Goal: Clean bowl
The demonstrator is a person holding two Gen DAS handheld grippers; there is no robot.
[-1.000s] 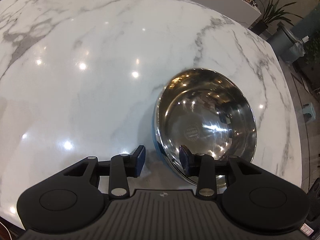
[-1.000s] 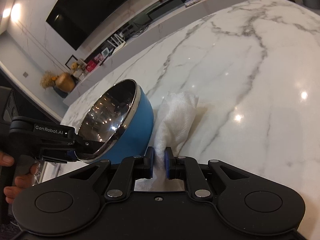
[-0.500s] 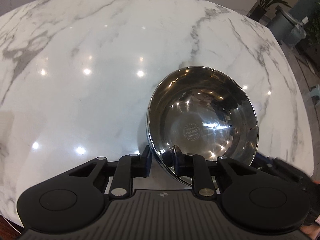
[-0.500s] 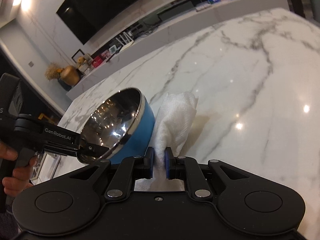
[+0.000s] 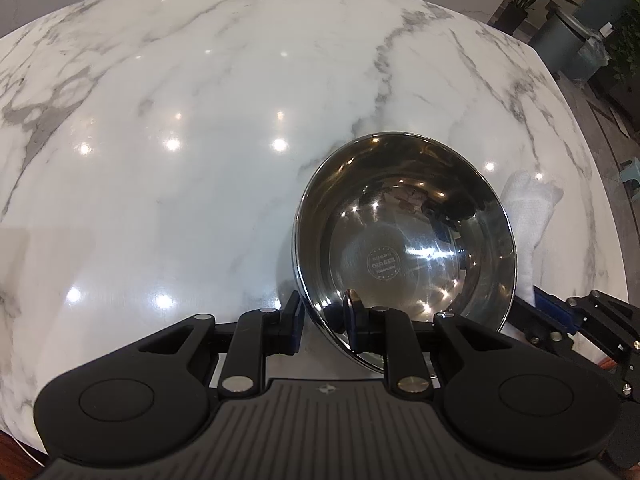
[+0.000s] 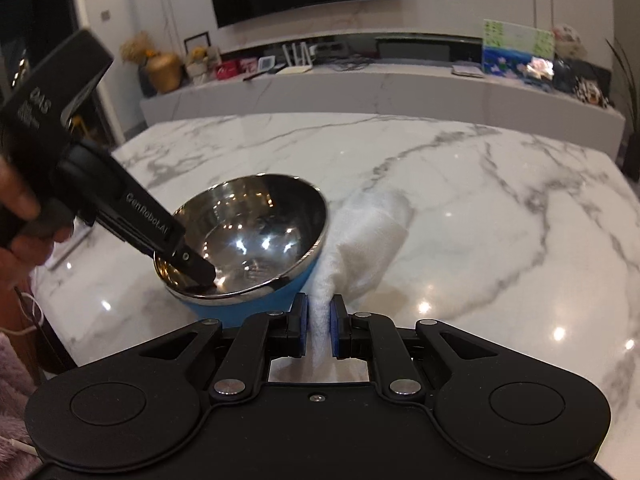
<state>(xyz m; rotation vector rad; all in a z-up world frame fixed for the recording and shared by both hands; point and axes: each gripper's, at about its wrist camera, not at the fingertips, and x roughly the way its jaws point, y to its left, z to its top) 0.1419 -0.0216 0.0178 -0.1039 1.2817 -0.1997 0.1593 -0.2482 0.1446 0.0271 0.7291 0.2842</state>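
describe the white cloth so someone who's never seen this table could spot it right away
Start at the big white marble table and find the steel bowl with a blue outside near its front edge. The white cloth lies bunched right beside the bowl, its near end pinched in the right gripper. It is the only soft, matte thing there; the bowl and the table both shine.

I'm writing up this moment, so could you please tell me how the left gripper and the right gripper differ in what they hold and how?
The left gripper is shut on the bowl, one finger inside its steel wall and one outside; the right gripper is shut on the white cloth, squeezed flat between its pads. The left gripper holds something hard and tilted up off the marble table; the right gripper's cloth is soft and stands beside the bowl. Both are black with blue pads.
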